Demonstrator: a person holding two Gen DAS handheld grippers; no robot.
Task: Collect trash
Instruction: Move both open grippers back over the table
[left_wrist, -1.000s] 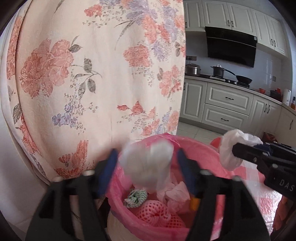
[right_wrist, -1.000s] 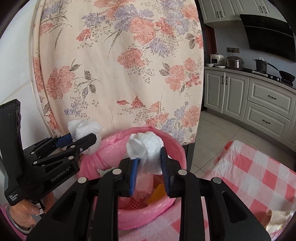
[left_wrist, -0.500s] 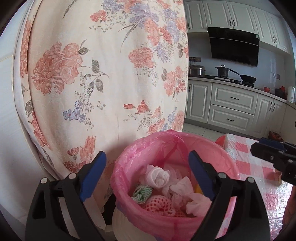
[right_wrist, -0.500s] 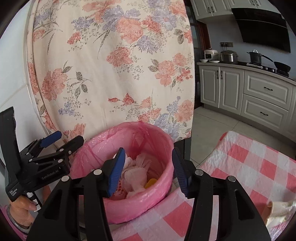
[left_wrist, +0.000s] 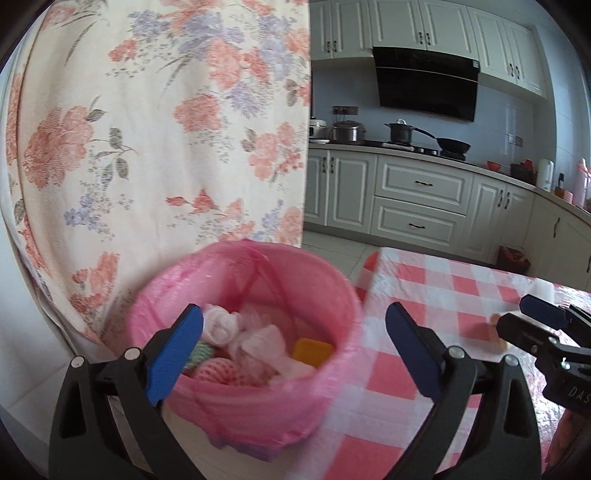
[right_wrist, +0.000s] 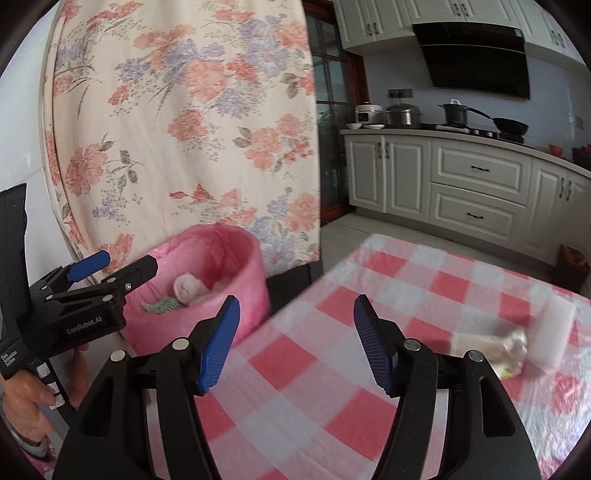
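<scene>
Left wrist view: left hand-held gripper (left_wrist: 295, 347) jaws opening, nothing between pads, hovering over pink-lined bin (left_wrist: 243, 325). Bin holds tissue wads, mesh, yellow piece. Risk: blue fingertips (left_wrist: 177, 350) snag loose liner, tip bin off table (left_wrist: 436, 317) edge.

Right wrist view: right hand-held gripper (right_wrist: 295, 343) jaws opening, empty, right of bin (right_wrist: 207, 280), over checked table (right_wrist: 369, 295). Leftover trash, wrapper (right_wrist: 495, 345) and white block (right_wrist: 554, 332), well right of bin. Risk: half-spread jaws may straddle block poorly, shove it away; blur hides wrapper shape.
</scene>
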